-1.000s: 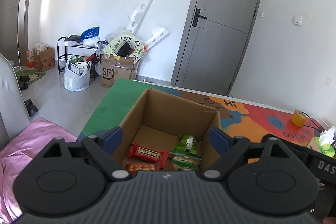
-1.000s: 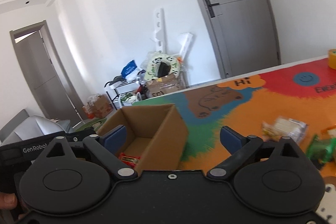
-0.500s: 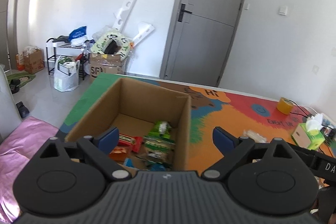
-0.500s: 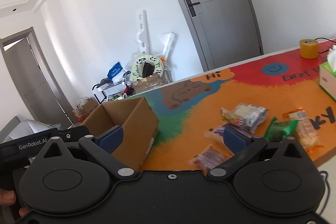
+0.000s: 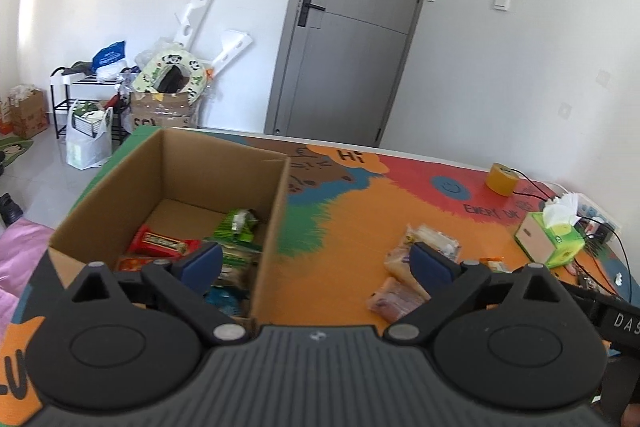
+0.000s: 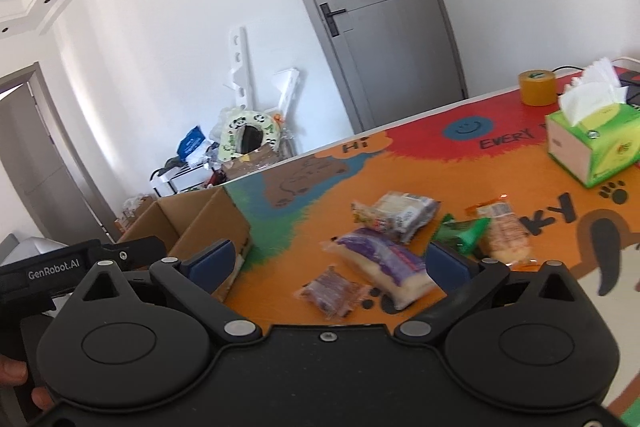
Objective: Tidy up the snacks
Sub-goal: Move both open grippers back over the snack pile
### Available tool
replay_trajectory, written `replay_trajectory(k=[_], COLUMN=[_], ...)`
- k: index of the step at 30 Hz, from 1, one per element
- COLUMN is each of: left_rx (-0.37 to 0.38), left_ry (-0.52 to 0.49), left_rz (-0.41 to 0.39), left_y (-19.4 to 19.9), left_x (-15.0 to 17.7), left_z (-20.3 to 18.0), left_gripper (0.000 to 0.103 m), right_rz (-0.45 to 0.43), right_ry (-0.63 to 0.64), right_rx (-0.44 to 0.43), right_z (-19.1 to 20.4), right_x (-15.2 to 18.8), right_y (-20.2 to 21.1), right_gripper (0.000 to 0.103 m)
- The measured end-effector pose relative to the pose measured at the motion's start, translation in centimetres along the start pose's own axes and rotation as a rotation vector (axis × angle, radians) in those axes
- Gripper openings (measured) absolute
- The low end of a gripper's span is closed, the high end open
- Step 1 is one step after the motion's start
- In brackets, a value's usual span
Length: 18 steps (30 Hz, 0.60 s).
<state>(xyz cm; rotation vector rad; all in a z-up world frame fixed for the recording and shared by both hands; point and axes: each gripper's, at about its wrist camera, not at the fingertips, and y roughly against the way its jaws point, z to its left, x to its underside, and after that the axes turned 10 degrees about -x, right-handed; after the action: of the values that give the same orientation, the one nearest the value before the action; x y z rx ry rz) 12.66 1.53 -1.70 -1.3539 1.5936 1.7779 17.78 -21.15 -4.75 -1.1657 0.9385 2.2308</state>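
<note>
The open brown cardboard box point(image 5: 224, 163) is seen at ten o'clock in the left wrist view, already holding a red wrapped bar point(image 5: 162, 242) and green packets point(image 5: 236, 227). On the colourful printed surface point(image 6: 420, 163) several snacks lie loose, well apart from the box: a purple-and-white packet point(image 6: 380, 263) at the centre of the right wrist view, a small reddish-brown packet point(image 6: 332, 291) just beside it at seven o'clock, a pale clear-wrapped packet point(image 6: 400, 213) at twelve o'clock from it, and a green packet point(image 6: 460, 237) touching an orange-wrapped one point(image 6: 502, 231) at two o'clock. A green tissue box point(image 6: 596, 143) and a yellow tape roll point(image 6: 538, 87) are to be left alone.

The left hand-held gripper point(image 5: 316, 261) is being opened and is nearly at its widest, with nothing between its jaws. The right hand-held gripper point(image 6: 328, 261) is spread wide and empty, and the purple-and-white packet is framed between its jaws.

The step in hand is judged to be the reach for the next snack. It would be done well if the purple-and-white packet were approached across its narrow side, the jaws kept wide until both pads flank it, and the grip closed gently so the soft contents are not crushed. The neighbouring reddish-brown packet should be kept out of the closing pads.
</note>
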Motion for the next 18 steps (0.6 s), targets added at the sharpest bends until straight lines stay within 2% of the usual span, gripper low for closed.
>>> replay_trajectory(k=[14, 18], left_rx=[0.094, 0.113], left_ry=[-0.035, -0.050], left_rz=[0.009, 0.016], left_y=[-1.0, -1.7], left_x=[1.5, 1.9], left_z=[-4.3, -5.3], left_gripper=[0.098, 0.097], right_rz=[0.003, 0.021], right_ry=[-0.024, -0.039], right_rx=[0.062, 0.066], right_z=[-4.6, -5.6], right_x=[1.0, 1.2], right_y=[2.7, 2.4], right_gripper=[0.102, 0.094])
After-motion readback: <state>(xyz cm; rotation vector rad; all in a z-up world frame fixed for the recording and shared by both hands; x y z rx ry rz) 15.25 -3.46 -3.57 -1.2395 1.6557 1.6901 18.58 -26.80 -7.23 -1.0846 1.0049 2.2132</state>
